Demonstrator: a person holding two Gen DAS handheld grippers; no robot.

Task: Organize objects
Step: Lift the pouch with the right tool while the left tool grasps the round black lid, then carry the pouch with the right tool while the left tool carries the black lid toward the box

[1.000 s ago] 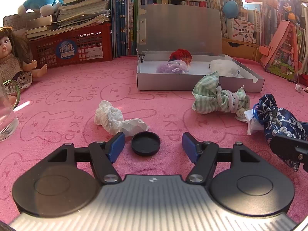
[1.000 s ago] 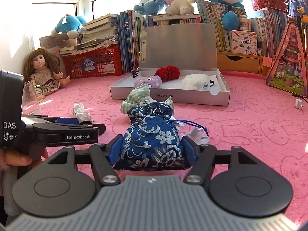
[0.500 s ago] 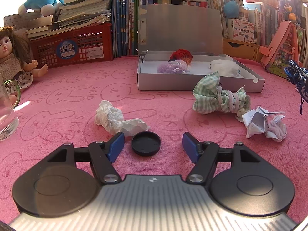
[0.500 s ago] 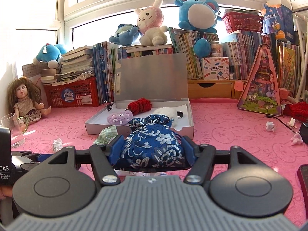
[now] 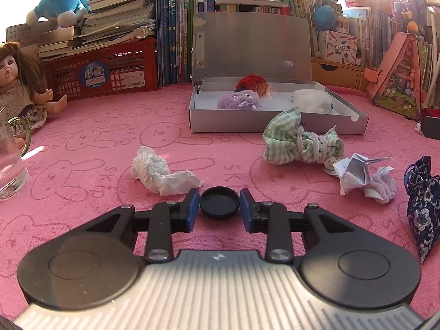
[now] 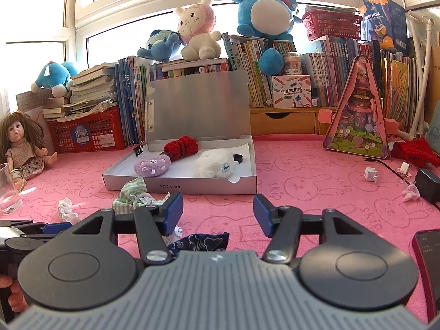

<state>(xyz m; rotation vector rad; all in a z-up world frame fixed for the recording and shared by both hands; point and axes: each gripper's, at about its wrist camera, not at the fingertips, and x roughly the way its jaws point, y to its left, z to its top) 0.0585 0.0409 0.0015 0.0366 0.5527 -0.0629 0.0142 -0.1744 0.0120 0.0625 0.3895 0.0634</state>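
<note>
On the pink mat lies a black round cap [image 5: 219, 202], and my left gripper [image 5: 219, 206] is shut on it, one blue pad against each side. My right gripper [image 6: 217, 214] hangs above the mat with its jaws closing and nothing between them. The blue flowered pouch [image 6: 200, 243] lies on the mat just under it; the left wrist view shows the pouch [image 5: 422, 206] at the far right. Further back stands the open grey box [image 6: 192, 188] with a purple plush [image 6: 152, 166], a red knitted piece [image 6: 181, 147] and a white plush [image 6: 213, 165] inside.
A green striped cloth bundle [image 5: 297, 143], a crumpled tissue [image 5: 156, 173] and crumpled paper [image 5: 357, 176] lie between cap and box. A glass [image 5: 8, 170] and doll [image 5: 16, 88] are at the left. A phone [image 6: 427, 261] and black adapter [image 6: 427, 184] sit right. Books line the back.
The left jaws have closed onto the black cap. The right gripper lifted the blue pouch, then let it go; the pouch now lies on the mat below it.
</note>
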